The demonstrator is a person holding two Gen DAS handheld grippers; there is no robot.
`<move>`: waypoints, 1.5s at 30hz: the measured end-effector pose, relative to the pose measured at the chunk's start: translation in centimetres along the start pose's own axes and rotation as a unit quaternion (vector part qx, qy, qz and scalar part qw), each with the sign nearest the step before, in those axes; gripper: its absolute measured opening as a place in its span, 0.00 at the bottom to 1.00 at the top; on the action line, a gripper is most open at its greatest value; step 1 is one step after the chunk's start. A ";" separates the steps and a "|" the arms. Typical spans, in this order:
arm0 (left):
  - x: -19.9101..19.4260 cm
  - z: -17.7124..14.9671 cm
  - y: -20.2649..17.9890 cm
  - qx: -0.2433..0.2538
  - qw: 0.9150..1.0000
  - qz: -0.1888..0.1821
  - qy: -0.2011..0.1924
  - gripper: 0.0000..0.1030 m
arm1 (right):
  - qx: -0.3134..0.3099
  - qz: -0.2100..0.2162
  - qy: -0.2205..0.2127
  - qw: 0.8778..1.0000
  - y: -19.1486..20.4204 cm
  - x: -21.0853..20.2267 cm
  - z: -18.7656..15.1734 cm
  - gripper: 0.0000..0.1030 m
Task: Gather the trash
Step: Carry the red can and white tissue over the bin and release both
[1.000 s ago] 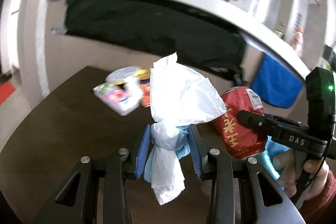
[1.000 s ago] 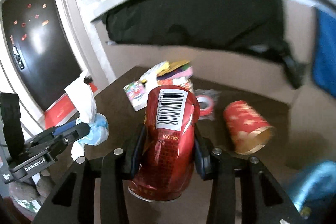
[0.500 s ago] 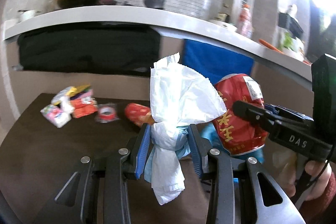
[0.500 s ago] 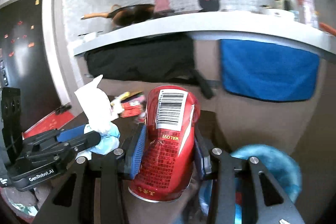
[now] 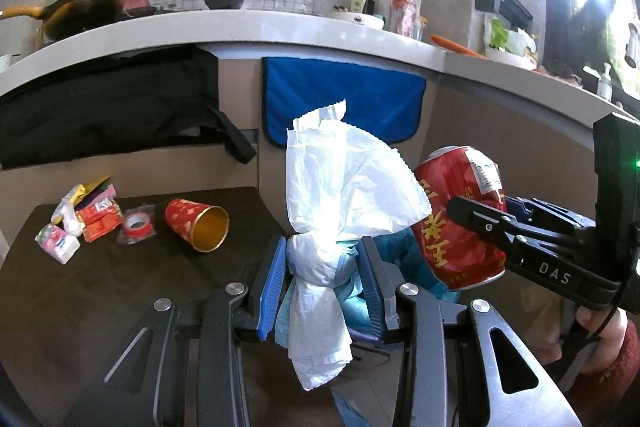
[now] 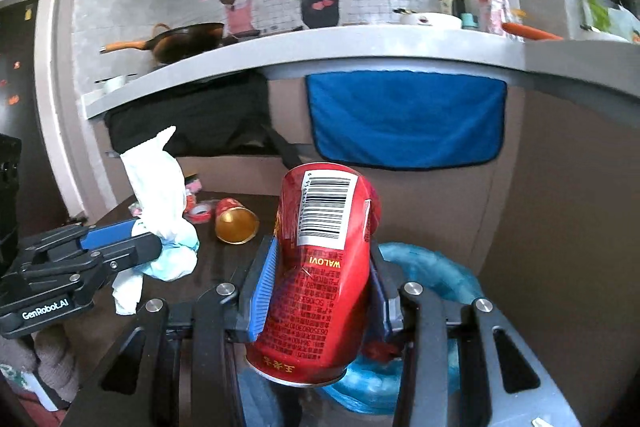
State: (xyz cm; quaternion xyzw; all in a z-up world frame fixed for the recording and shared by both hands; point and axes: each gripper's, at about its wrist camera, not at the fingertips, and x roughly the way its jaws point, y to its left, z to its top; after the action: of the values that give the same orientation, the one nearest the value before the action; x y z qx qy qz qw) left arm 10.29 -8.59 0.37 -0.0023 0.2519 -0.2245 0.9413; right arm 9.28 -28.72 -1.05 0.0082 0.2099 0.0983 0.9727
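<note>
My left gripper (image 5: pixel 322 283) is shut on a crumpled white tissue (image 5: pixel 340 195) with a pale blue wad, held above the right edge of the dark table (image 5: pixel 80 299). It also shows in the right wrist view (image 6: pixel 160 247). My right gripper (image 6: pixel 320 291) is shut on a dented red drink can (image 6: pixel 320 267), held over a bin lined with a blue bag (image 6: pixel 436 267). The can (image 5: pixel 460 223) and right gripper (image 5: pixel 492 223) show to the right in the left wrist view.
On the table lie a red and gold paper cup (image 5: pixel 198 225), a red tape roll (image 5: pixel 136 225), snack wrappers (image 5: pixel 96 215) and a tissue pack (image 5: pixel 58 243). Behind stand a counter (image 5: pixel 280 31) with a blue cloth (image 5: pixel 344 103) and black fabric (image 5: pixel 100 111).
Both grippers have swung right with their loads, from over the table to its right edge and the blue-lined bin. The grips have not changed.
</note>
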 end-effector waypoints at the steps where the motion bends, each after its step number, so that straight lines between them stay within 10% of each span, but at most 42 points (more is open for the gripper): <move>1: 0.3 0.0 0.0 0.000 1.000 0.000 0.003 0.36 | 0.003 -0.001 0.003 1.000 -0.3 0.2 -0.2 0.37; 23: 9.2 -1.7 -1.3 0.005 0.993 0.058 0.100 0.37 | 0.057 -0.020 0.058 0.996 -6.0 4.1 -4.2 0.37; 45: 15.2 -0.1 -4.9 -0.001 0.991 -0.014 0.133 0.36 | 0.076 -0.045 0.060 0.994 -8.5 4.9 -4.7 0.32</move>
State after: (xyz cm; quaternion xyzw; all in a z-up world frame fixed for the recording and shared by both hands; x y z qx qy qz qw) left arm 19.91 -19.42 -6.32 0.0228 0.3752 -0.2360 0.8961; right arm 13.29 -36.20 -7.80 0.0669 0.2752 0.0380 0.9583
